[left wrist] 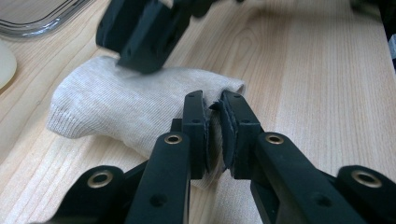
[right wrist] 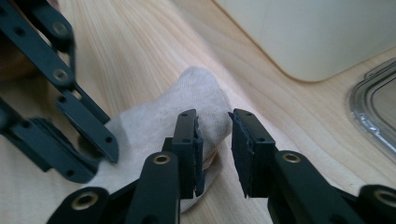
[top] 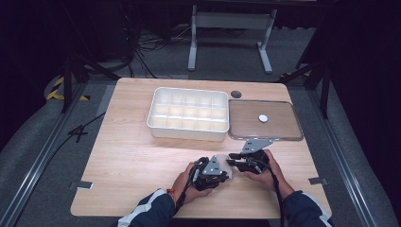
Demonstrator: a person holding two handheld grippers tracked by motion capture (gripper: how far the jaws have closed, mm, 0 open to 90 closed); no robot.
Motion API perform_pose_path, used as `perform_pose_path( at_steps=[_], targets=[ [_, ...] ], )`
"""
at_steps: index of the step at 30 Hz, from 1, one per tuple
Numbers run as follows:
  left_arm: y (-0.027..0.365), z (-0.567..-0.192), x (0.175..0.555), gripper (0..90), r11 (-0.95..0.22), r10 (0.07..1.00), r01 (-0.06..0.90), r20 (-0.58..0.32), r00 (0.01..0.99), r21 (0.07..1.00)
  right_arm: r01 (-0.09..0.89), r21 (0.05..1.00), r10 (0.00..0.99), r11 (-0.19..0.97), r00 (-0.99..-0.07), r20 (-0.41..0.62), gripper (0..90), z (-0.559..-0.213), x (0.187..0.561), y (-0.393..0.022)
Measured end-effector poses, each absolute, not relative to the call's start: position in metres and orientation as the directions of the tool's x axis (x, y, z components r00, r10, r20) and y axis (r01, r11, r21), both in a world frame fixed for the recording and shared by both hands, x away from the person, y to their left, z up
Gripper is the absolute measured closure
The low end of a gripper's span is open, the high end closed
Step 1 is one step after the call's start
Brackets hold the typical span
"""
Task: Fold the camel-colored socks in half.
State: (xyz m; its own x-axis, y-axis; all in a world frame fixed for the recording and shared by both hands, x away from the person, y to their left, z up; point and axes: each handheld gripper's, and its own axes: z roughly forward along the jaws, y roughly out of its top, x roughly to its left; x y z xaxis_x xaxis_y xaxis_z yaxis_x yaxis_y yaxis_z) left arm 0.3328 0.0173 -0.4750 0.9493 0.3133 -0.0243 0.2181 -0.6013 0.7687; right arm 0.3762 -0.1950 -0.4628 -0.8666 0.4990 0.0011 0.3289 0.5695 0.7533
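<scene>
Lying on the wooden table, near its front edge, between 2 hand-held grippers: 1 pale beige knitted sock, bunched and folded.

Item 1, sock: ribbed cuff end visible in the left gripper view; rounded end visible in the right gripper view. In the high view it appears as a small pale patch between the 2 tools.

Item 2, left gripper: jaws clenched on a fold of the sock, fabric pinched tight between the 2 pads. Held by the person's left hand, dark sleeve with white stripe below it.

Item 3, right gripper: jaws parted, a clear gap between the pads, sock fabric lying under and just behind the left-hand jaw; pads not pressing on it. Seen from the left gripper view, this tool sits on top of the sock's far side. Held by the person's right hand.

Item 4, white compartment tray: rectangular, divided into many small cells, standing at the table's middle, well apart from the sock.

Item 5, clear lid: lying flat, touching or just beside the tray's right side, with 1 small white round disc on it.

Item 6, small dark round disc: set in the tabletop behind the lid.
</scene>
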Motion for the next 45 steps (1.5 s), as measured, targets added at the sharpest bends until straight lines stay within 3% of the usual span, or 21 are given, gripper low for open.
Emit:
perform_pose_path(
  at_steps=[9, 15, 17, 18, 21, 28, 34, 42, 45],
  targets=[
    [0.016, -0.475, 0.335, 80.6, -0.599, 0.304, 0.216, -0.031, 0.952, 0.771, 0.373, 0.739, 0.537, 0.561, -0.844, 0.018, 71.7, -0.47, 0.381, -0.199],
    [0.016, -0.475, 0.333, 80.5, -0.602, 0.311, 0.215, -0.022, 0.95, 0.769, 0.402, 0.696, 0.588, 0.595, -0.808, -0.036, 72.3, -0.474, 0.384, -0.202],
    [0.015, -0.475, 0.333, 80.5, -0.604, 0.311, 0.211, -0.016, 0.95, 0.769, 0.381, 0.726, 0.596, 0.572, -0.802, -0.049, 72.5, -0.465, 0.382, -0.208],
    [0.015, -0.475, 0.333, 80.5, -0.605, 0.309, 0.21, -0.017, 0.951, 0.768, 0.39, 0.753, 0.599, 0.53, -0.801, -0.006, 72.7, -0.46, 0.382, -0.21],
    [0.016, -0.475, 0.333, 80.6, -0.603, 0.308, 0.213, -0.023, 0.951, 0.769, 0.361, 0.803, 0.572, 0.474, -0.82, 0.031, 74.8, -0.452, 0.377, -0.208],
    [0.015, -0.475, 0.334, 80.6, -0.614, 0.299, 0.201, -0.01, 0.954, 0.764, 0.306, 0.749, 0.457, 0.587, -0.89, 0.006, 84.7, -0.462, 0.368, -0.182],
    [0.015, -0.475, 0.333, 80.6, -0.607, 0.308, 0.211, -0.018, 0.951, 0.766, 0.357, 0.743, 0.49, 0.566, -0.87, 0.044, 87.1, -0.469, 0.373, -0.187],
    [0.016, -0.476, 0.334, 80.6, -0.601, 0.311, 0.216, -0.024, 0.95, 0.77, 0.353, 0.722, 0.537, 0.595, -0.843, -0.031, 87.5, -0.465, 0.372, -0.179],
    [0.016, -0.476, 0.335, 80.6, -0.592, 0.311, 0.224, -0.038, 0.95, 0.774, 0.332, 0.764, 0.556, 0.554, -0.83, -0.043, 87.0, -0.457, 0.376, -0.172]
  ],
)
